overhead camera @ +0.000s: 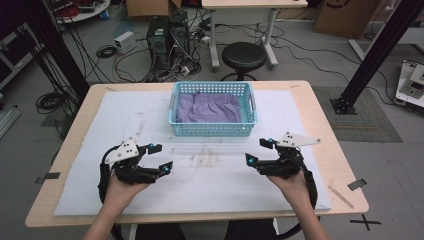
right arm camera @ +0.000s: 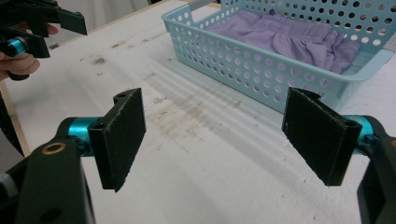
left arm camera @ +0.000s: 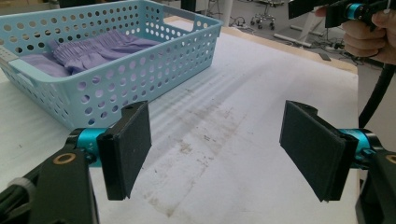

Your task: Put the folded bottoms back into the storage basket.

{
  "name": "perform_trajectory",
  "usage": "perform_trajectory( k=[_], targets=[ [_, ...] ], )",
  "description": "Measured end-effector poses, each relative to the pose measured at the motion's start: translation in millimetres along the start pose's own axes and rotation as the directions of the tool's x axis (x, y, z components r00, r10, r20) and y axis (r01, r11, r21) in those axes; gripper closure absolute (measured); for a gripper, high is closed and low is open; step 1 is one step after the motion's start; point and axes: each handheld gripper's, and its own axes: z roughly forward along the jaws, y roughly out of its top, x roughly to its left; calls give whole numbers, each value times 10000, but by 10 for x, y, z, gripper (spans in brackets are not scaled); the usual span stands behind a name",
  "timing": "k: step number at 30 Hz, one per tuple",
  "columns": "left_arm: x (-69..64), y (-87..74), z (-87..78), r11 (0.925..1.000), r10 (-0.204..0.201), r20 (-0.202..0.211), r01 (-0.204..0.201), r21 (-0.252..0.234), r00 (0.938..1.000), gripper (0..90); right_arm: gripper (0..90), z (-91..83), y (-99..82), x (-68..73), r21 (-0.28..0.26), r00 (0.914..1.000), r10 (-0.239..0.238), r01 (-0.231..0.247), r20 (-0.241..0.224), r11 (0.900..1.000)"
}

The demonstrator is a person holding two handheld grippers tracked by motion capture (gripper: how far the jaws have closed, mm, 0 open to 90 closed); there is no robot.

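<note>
- The left gripper (overhead camera: 161, 157) sits low over the near left part of the tabletop (overhead camera: 70, 145), held in the person's left hand (overhead camera: 121, 188), its fingers (left arm camera: 128, 149) spread wide with nothing between them.
- The right gripper (overhead camera: 259, 151) sits over the near right part of the tabletop, held in the person's right hand (overhead camera: 289, 183); its fingers (right arm camera: 120, 137) also stand wide apart and empty.
- Both grippers point inward toward each other, well apart, with a bare stretch of white mat (overhead camera: 210, 175) between them.
- A light blue basket (overhead camera: 212, 131) with perforated walls stands on the mat at the far middle of the tabletop, beyond both grippers and clear of them.
- A folded purple cloth (overhead camera: 207, 107) lies inside the basket, covering its floor and staying below the rim.
- In the left gripper view the basket is at upper left, the cloth bunched in folds inside it, and the right gripper with its hand appears at the upper right corner.
- In the right gripper view the basket is at upper right, and the left gripper with its hand appears at the upper left corner.
- The mat carries faint brownish smudges (overhead camera: 202, 160) in the area just in front of the basket, between the two grippers.
</note>
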Motion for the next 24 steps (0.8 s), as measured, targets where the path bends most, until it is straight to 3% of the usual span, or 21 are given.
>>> perform_trajectory(
  k=[24],
  targets=[
    [6,-18,-9,9999,64,-77,-64,88,9999,254,223,27,-66,-84,201,9997,249,-251,75,9995]
  ],
)
